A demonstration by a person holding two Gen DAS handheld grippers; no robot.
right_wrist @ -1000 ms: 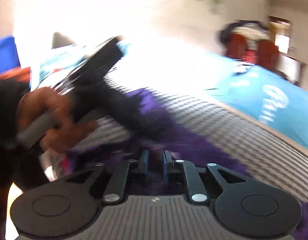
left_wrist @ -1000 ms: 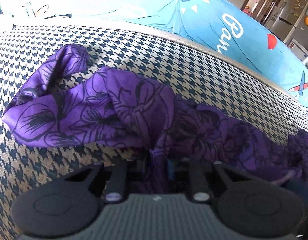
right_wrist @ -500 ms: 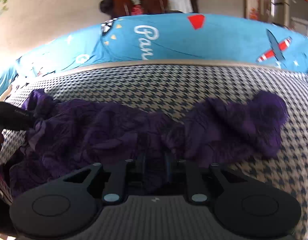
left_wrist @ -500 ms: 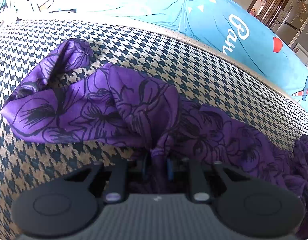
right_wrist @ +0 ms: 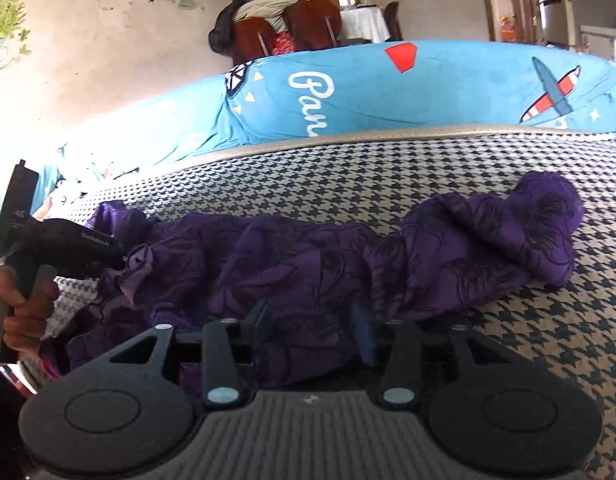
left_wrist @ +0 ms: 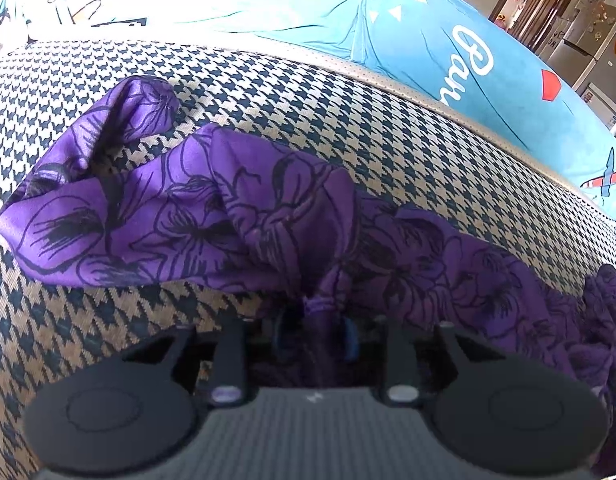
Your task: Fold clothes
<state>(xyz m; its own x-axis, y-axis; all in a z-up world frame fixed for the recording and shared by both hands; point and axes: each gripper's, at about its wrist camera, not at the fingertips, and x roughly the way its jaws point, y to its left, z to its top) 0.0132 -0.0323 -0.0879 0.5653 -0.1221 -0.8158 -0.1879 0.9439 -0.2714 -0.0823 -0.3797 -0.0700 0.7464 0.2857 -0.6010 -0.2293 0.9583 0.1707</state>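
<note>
Your left claw and right claw are both opening with the crumpled purple floral-print garment between their fingers, letting it drop ahead onto the houndstooth sofa cushion, probably to regrip.

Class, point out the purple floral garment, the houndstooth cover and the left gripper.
purple floral garment (left_wrist: 187,220): left wrist view, spread flower print.
houndstooth cover (right_wrist: 388,168): right wrist view, bare patch.
left gripper (left_wrist: 314,322): left wrist view, between fingertips.
</note>
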